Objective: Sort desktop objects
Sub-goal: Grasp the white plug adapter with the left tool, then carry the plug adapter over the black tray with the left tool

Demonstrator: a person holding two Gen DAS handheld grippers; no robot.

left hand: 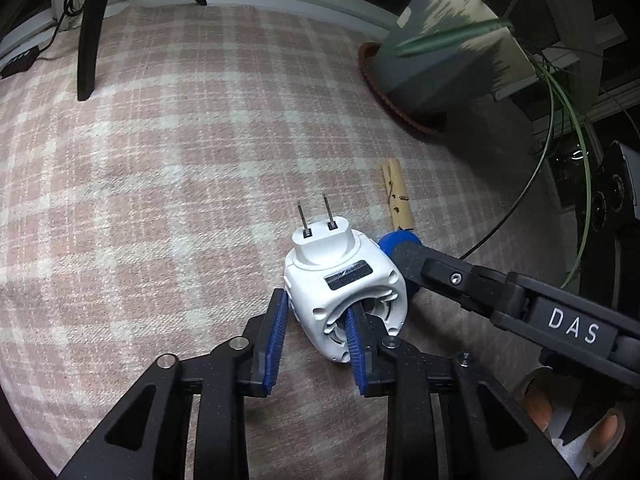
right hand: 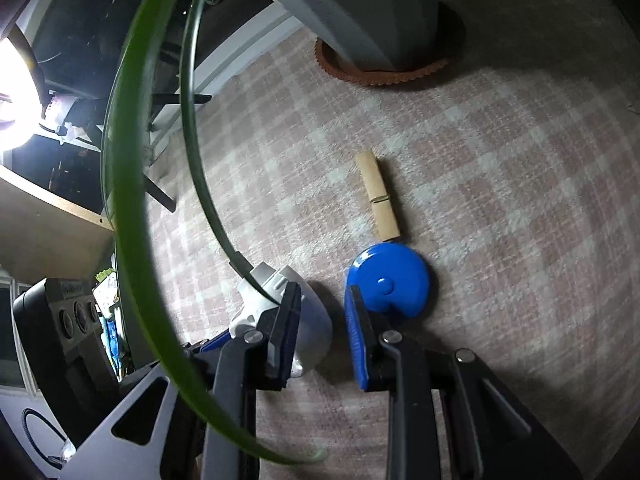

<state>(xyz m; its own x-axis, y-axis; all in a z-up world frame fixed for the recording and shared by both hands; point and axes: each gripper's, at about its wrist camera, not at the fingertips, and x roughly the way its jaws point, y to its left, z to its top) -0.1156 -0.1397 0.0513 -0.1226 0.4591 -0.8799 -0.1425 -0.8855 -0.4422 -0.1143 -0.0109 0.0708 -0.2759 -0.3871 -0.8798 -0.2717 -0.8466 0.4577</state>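
Left wrist view: your left gripper [left hand: 316, 330] has its fingers clamped on the white plug adapter [left hand: 344, 280], one pad outside the shell, one inside its open end; it sits on the plaid worktop [left hand: 160, 160], not lifted that I can tell. Wooden clothespin [left hand: 397, 196] lies just beyond, untouched. Right wrist view: your right gripper [right hand: 324, 336] is narrowly parted with nothing between the fingers, the blue round tape measure [right hand: 388, 280] just ahead. No sorting spot visible; judging by this, nothing is sorted yet.
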